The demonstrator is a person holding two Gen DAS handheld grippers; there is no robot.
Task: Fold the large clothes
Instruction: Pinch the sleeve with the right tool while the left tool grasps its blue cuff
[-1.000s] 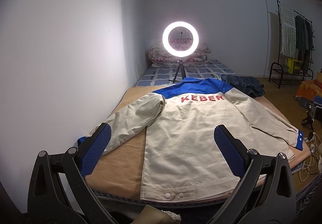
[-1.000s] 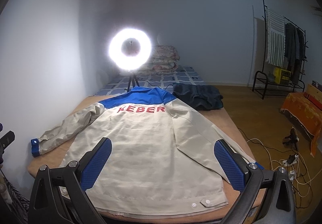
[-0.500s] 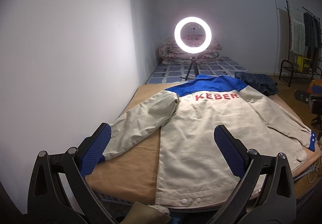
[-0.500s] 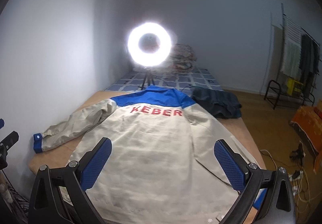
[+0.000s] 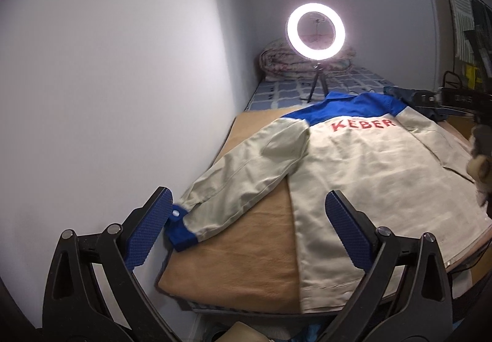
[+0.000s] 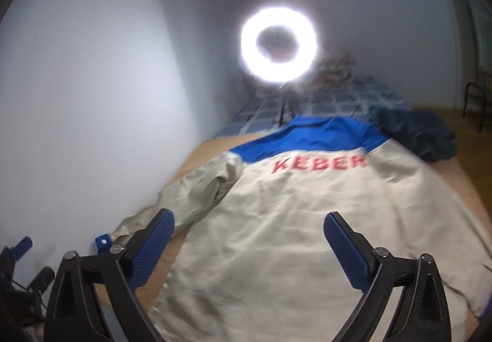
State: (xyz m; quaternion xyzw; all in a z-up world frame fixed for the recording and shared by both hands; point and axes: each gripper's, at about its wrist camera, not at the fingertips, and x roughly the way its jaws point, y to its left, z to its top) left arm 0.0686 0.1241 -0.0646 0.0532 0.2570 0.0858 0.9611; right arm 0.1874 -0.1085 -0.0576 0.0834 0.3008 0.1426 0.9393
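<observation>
Both hands are closing on the jacket [image 5: 369,176]: left gripper [image 5: 249,231] wide, cuff [image 5: 181,234] at nine o'clock; right gripper [image 6: 249,246] narrowing slightly (empty), folding unstarted.

beige-and-blue jacket [image 5: 363,176] spread back-up on bed.

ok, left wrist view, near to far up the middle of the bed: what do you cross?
Left gripper with its fingers open → tan blanket → beige jacket → red KEBER lettering → blue yoke → ring light on its tripod → rolled quilt.
</observation>
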